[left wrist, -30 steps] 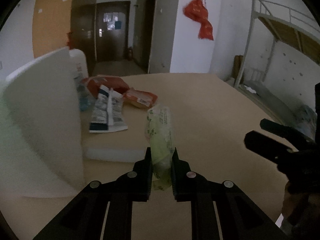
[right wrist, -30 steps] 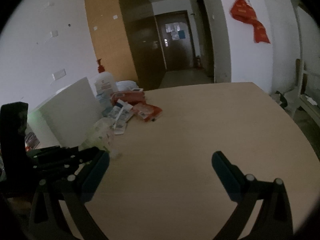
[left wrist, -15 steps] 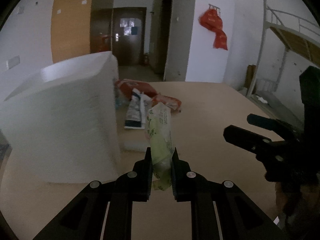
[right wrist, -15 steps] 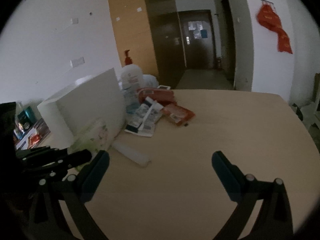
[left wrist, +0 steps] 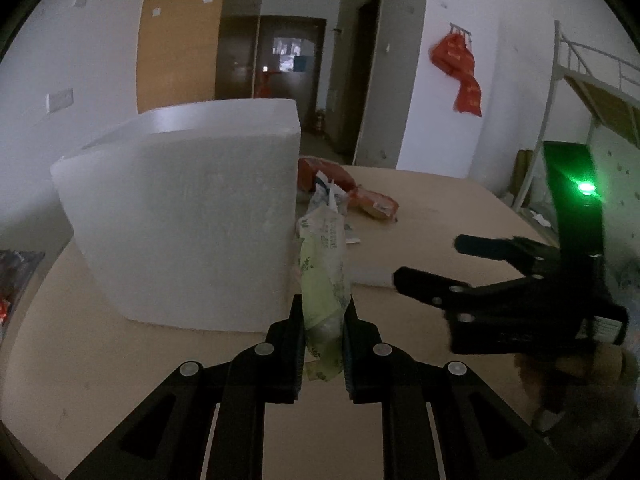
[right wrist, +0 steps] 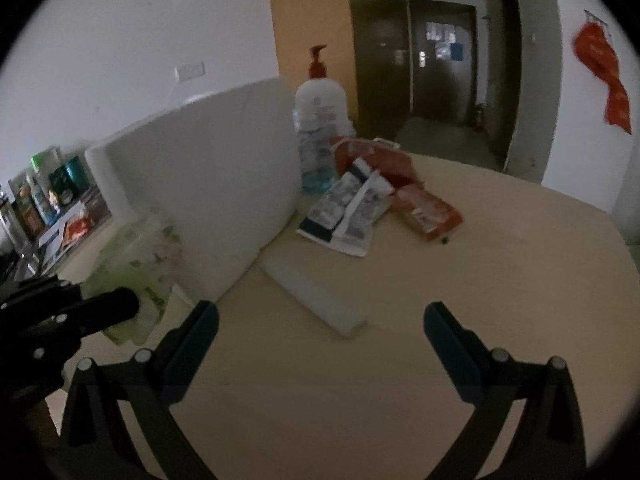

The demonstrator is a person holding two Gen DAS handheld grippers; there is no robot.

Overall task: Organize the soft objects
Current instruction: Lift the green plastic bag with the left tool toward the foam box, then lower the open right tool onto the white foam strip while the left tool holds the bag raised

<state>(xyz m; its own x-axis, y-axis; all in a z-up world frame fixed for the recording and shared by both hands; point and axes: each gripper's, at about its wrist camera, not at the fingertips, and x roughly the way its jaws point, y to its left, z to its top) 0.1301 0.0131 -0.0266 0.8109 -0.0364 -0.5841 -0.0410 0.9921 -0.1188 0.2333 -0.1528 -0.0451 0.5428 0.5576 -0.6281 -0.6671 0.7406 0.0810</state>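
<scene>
Left wrist view puts the green tissue pack [left wrist: 323, 280] upright between the jaws of the left gripper [left wrist: 323, 320], which are clamped on its lower half, above the wooden table [left wrist: 420, 200] and just in front of the white foam box [left wrist: 180, 216]. Beyond the pack lie a blue-and-white packet [right wrist: 348, 208] and two red packets [right wrist: 424, 212], with a flat white foam strip [right wrist: 316, 292] nearer. A pump bottle [right wrist: 320, 100] stands behind the box's far corner. To the right, the right gripper [right wrist: 320, 328] hangs over bare table with its jaws spread wide, holding nothing.
</scene>
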